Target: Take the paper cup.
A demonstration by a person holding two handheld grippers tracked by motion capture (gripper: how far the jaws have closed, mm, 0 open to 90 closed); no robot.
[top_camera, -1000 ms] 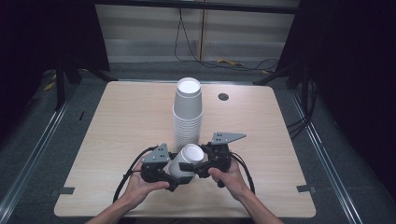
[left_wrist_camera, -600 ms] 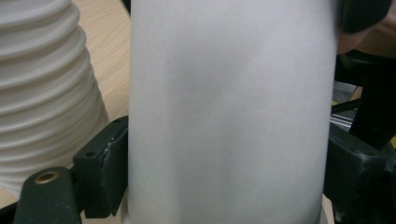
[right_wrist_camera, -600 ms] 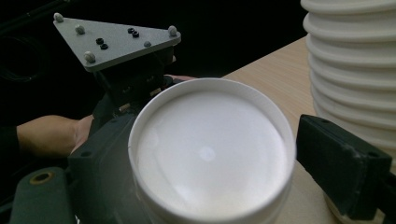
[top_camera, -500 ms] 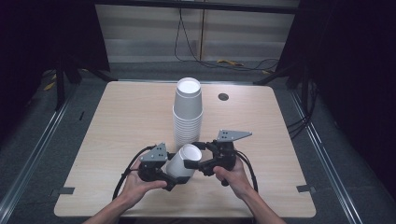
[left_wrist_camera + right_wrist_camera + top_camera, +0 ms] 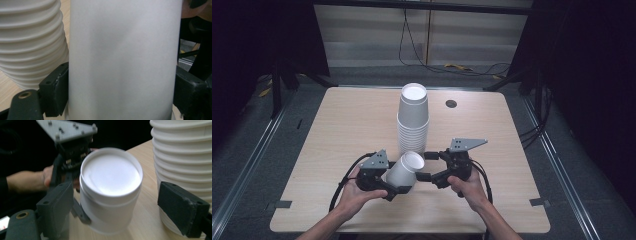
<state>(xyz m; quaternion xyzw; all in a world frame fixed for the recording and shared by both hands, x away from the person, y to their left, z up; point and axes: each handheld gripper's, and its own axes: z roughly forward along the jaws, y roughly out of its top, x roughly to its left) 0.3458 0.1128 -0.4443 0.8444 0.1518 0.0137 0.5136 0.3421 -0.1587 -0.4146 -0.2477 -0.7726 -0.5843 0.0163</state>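
From the high view, the left claw point(image 5: 398, 186) clamps a single white paper cup point(image 5: 406, 169) by its lower body, the cup lying tilted with its open mouth turned up and toward the far side of the pale wooden desk point(image 5: 342, 125). The right claw point(image 5: 426, 166) faces it from the other side, its jaws spread wide, one near the cup's rim and one lower beside its wall; whether either one touches the cup cannot be told from here. Just beyond both claws stands a tall stack of white paper cups point(image 5: 413, 119), upright, its base close behind the held cup's mouth. In the left gripper view, the single white paper cup point(image 5: 122, 60) sits squarely between this claw's two black pads point(image 5: 56, 90), which press on its sides; the ribbed rims of the stack of white paper cups point(image 5: 30, 42) rise just past the left-hand pad. In the right gripper view, the claw's jaws stand far apart with the cup's open mouth point(image 5: 111, 176) between them, nearer the left-hand pad point(image 5: 56, 207), with a clear gap to the right-hand one; the stack point(image 5: 180, 157) stands behind the right-hand pad, and the left claw point(image 5: 72, 177) grips the cup from the far end.
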